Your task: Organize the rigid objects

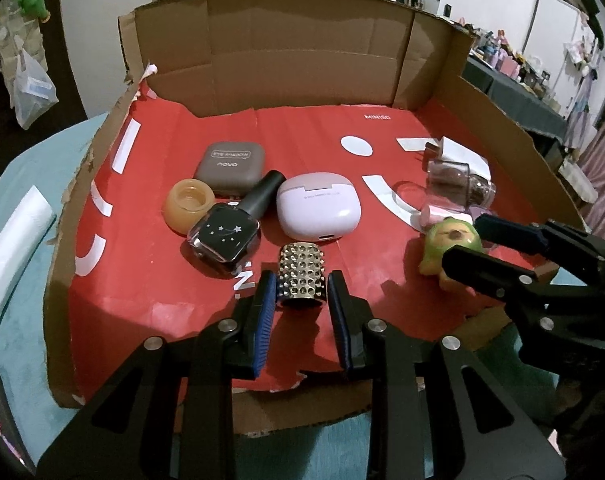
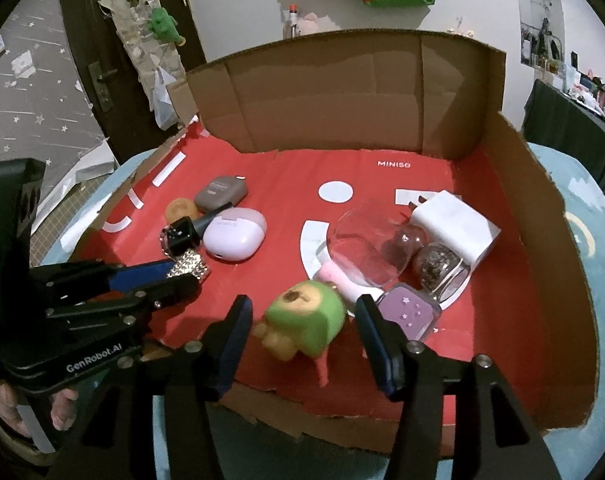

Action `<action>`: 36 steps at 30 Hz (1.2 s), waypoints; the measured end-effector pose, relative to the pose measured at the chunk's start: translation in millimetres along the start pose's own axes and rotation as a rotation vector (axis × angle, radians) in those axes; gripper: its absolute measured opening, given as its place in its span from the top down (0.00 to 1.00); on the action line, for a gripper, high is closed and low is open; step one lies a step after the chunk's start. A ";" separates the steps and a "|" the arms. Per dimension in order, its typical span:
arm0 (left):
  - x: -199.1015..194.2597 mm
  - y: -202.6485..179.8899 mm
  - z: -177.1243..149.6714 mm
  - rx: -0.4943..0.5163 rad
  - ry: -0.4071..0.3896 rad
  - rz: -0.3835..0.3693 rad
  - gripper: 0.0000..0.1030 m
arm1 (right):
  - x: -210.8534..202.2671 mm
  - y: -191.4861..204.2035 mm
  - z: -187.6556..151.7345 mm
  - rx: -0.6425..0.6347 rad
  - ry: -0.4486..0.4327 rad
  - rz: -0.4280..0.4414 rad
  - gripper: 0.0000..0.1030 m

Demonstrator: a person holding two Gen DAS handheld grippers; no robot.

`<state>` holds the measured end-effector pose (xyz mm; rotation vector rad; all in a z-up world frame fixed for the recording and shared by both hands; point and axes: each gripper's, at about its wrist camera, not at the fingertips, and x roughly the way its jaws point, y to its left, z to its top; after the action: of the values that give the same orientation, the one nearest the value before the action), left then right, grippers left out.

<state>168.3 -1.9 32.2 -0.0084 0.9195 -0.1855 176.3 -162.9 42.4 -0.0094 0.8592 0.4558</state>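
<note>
So the tray here is a cut-down cardboard box (image 1: 102, 184) with a red liner, and it's pretty crowded. The left gripper (image 1: 300, 280) is clamped on a studded metal cylinder (image 1: 301, 276) near the front edge, pads tight on both sides. Right behind it sit a black nail polish bottle (image 1: 230, 232), an amber jar (image 1: 189, 204), a grey eyeshadow case (image 1: 229, 168) and a lilac earbuds case (image 1: 318, 210), all bunched together at the left. The right gripper (image 2: 302, 312) is loosened, its jaws either side of a green figurine (image 2: 306, 320) with gaps showing, not pinching it. Count-wise: two nail polishes, the second being a purple bottle (image 2: 410, 312) just right of the figurine, plus one of everything else. The right wrist view shows a white charger (image 2: 454, 224), a clear glass dome (image 2: 366, 244) and a glitter bottle (image 2: 438, 268) clearly; from the left wrist they're mostly a jumble. A hand (image 2: 30, 412) shows only bottom left of the right wrist view.
</note>
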 end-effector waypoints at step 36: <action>-32.1 -10.6 -25.2 0.008 -0.107 0.055 0.00 | -39.4 -4.5 -30.5 0.035 -0.139 -0.211 0.03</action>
<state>127.8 -5.3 43.2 0.0146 0.8114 -0.1361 133.7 -187.9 50.4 -0.0356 0.7202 0.2405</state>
